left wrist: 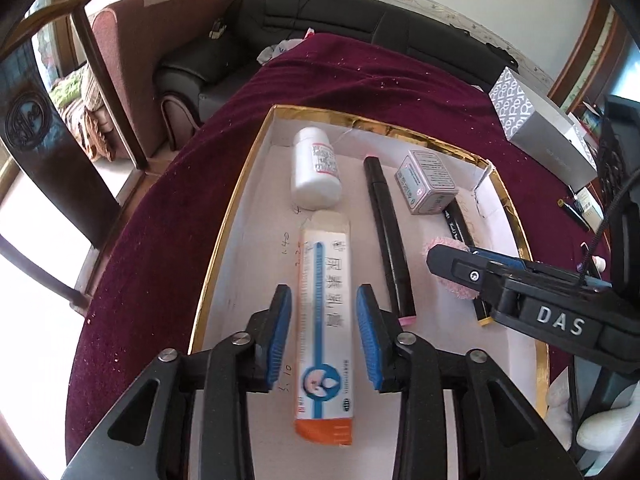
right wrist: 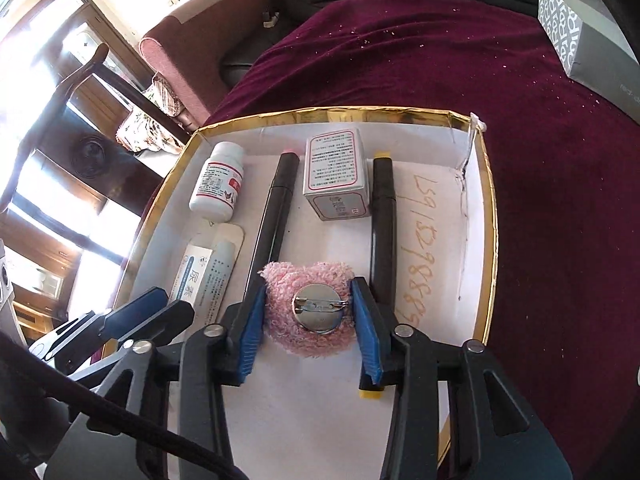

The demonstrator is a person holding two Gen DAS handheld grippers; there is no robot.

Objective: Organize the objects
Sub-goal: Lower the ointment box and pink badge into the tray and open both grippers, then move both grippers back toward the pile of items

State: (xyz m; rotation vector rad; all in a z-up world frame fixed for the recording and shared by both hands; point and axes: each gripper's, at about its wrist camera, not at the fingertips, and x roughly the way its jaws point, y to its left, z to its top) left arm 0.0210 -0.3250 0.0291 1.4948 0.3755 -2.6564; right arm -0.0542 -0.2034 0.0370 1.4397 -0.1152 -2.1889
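The long ointment carton [left wrist: 325,332] is lying in the gold-rimmed tray [left wrist: 224,240], between the left gripper's [left wrist: 324,336] released pads without touching them. The pink fuzzy brooch [right wrist: 308,312] is sitting face-down between the right gripper's [right wrist: 308,326] loosened pads.

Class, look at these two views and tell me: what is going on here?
A person is sorting small items in a gold-rimmed tray on a maroon cloth, with a hand-held gripper in each hand. The left hand-held gripper straddles a long ointment box, its pads clear of the sides. The right hand-held gripper sits around a fluffy pink brooch lying pin side up. A white bottle, two black markers and a small grey box already lie in rows.
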